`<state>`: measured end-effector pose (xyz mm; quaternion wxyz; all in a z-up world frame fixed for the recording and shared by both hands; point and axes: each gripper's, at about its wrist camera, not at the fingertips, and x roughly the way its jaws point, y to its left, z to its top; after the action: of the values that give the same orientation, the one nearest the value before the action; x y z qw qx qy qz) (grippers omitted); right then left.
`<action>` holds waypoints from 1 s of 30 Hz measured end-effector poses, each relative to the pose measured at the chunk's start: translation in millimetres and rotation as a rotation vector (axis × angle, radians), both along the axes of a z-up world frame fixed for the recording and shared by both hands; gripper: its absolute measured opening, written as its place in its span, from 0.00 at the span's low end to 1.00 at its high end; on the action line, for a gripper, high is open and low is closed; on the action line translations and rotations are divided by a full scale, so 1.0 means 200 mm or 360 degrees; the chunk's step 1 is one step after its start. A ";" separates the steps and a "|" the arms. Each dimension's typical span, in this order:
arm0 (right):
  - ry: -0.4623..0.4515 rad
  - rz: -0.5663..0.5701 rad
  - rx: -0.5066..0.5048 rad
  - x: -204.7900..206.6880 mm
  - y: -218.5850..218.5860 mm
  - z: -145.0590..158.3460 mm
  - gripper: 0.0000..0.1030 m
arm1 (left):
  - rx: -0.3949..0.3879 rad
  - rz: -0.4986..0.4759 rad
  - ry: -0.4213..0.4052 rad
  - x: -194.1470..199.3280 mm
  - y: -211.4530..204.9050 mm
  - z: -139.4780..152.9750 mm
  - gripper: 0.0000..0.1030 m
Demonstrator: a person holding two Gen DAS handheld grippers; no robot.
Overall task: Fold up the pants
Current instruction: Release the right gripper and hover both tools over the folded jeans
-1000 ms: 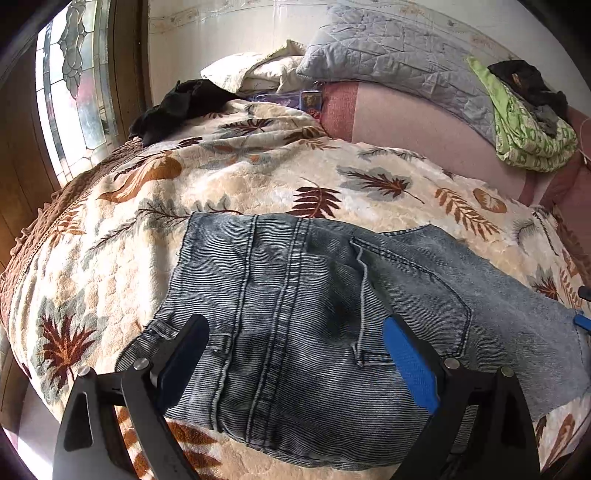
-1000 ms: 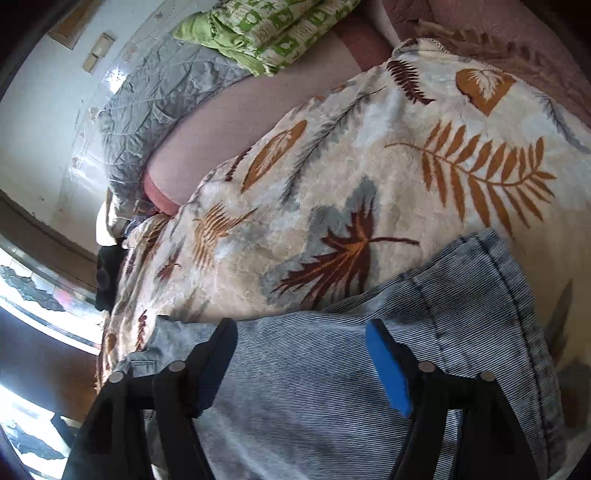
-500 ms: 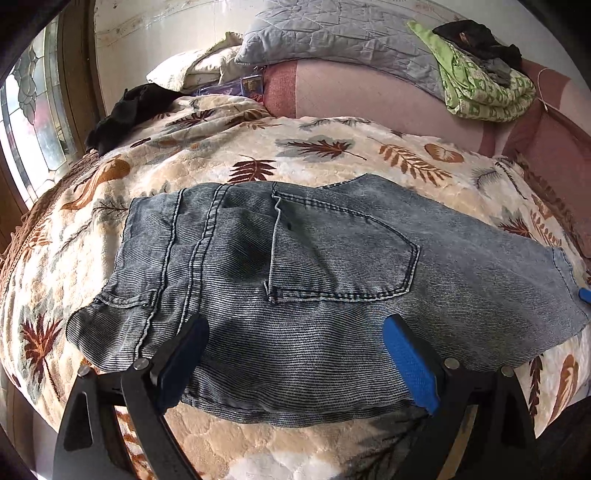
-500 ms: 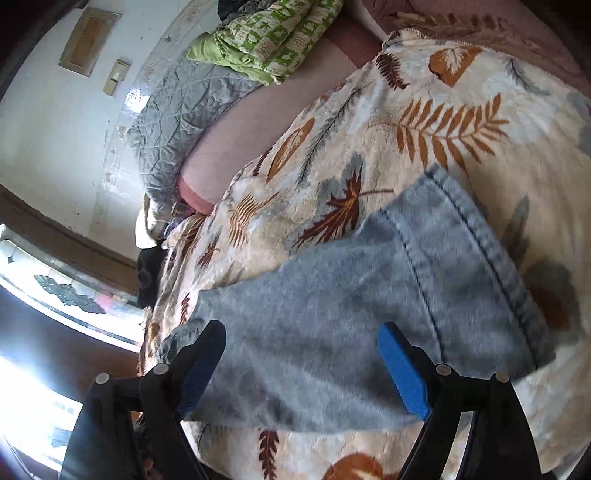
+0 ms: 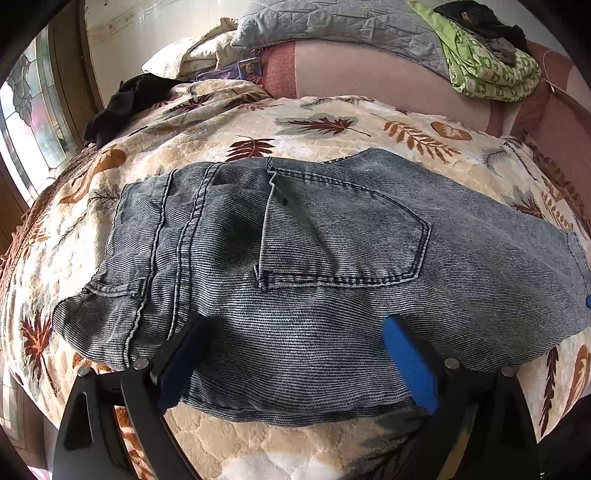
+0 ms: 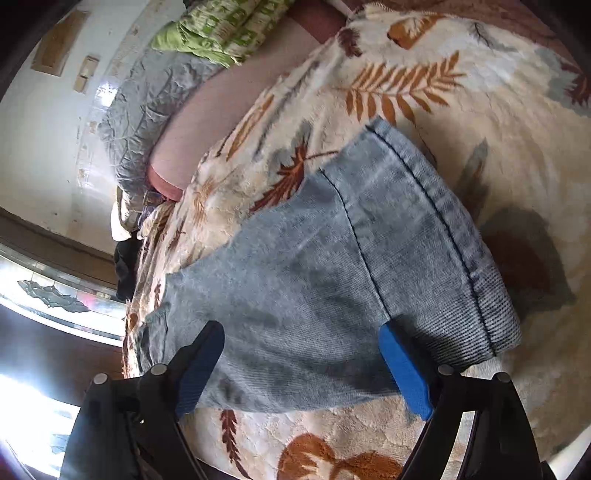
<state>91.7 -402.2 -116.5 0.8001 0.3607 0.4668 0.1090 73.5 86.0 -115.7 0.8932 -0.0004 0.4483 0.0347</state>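
Blue-grey denim pants (image 5: pixel 314 266) lie folded flat on a leaf-patterned bedspread (image 5: pixel 332 122), back pocket up, waistband to the left. My left gripper (image 5: pixel 295 328) hovers open over their near edge, blue pads wide apart with nothing pinched. In the right wrist view the hemmed leg end of the pants (image 6: pixel 369 251) lies flat on the bedspread (image 6: pixel 498 147). My right gripper (image 6: pixel 301 332) stands open above it, its pads either side of the cloth without pressing it.
A grey quilted pillow (image 5: pixel 332 22) and a green patterned cloth (image 5: pixel 487 70) lie along the pink headboard side. A black garment (image 5: pixel 122 103) sits near the stained-glass window (image 5: pixel 33 129) at the left. The bed's near edge drops off just below both grippers.
Both views have drawn back and shifted, so the pants now lie farther out ahead of the grippers, with the whole pocket and the leg hem in sight. Both grippers stayed open.
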 end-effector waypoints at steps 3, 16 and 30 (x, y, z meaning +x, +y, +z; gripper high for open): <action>-0.0136 0.0027 0.0089 0.10 0.03 0.14 0.86 | -0.0003 -0.0001 0.0001 0.01 0.00 -0.01 0.92; -0.0040 -0.0029 0.0183 0.55 0.04 0.01 0.86 | -0.0038 0.0001 -0.0006 0.02 0.01 0.01 0.92; -0.0072 -0.0028 0.0091 -0.07 0.04 -0.11 0.88 | -0.0164 0.0035 -0.0065 0.02 0.01 0.07 0.92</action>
<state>77.7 -394.2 -138.0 0.8008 0.3848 0.4422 0.1234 77.1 87.4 -102.0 0.9005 -0.0521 0.4312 0.0214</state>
